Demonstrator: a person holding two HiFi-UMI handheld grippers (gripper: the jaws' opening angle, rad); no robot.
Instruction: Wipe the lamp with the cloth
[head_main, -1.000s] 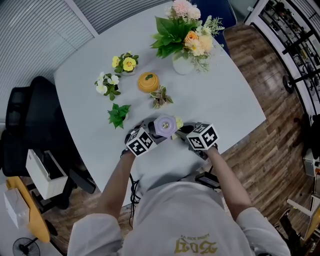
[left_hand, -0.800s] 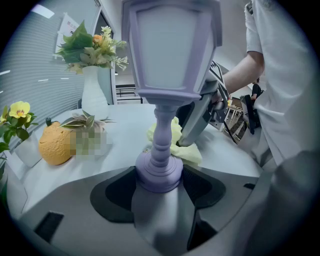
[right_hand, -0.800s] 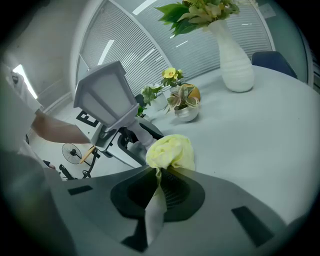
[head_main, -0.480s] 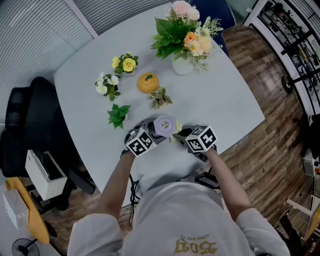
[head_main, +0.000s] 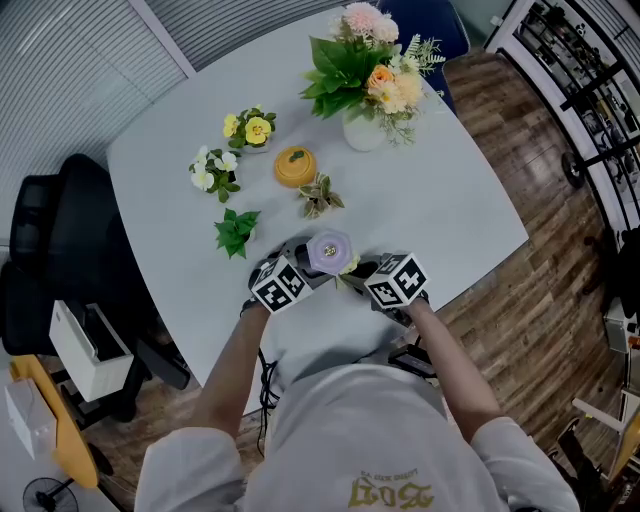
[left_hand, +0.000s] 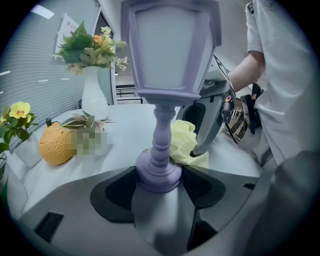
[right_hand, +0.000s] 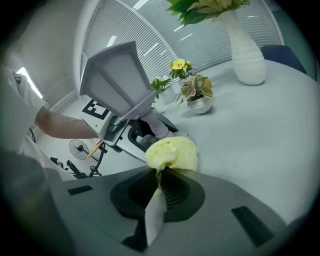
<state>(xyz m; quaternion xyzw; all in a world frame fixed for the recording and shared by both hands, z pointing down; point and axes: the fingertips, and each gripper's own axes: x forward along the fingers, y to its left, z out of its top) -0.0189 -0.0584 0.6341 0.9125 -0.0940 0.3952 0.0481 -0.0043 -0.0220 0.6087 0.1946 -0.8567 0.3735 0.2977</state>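
1. L gripper (left_hand: 159, 176): jaws closed on the round base of the lilac lantern lamp (left_hand: 169, 55). Lamp is upright, at near edge of white table (head_main: 455, 200).
2. R gripper (right_hand: 159, 189): jaws pinched on yellow cloth (right_hand: 172, 152); bunched wad sticks out past tips.
3. Cloth is just right of lamp stem, low by the base; can't tell if touching.

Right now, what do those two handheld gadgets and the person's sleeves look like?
The left gripper and right gripper are grey with dark ribbed jaws; each carries a white cube of black square markers. The person wears a white short-sleeved shirt.
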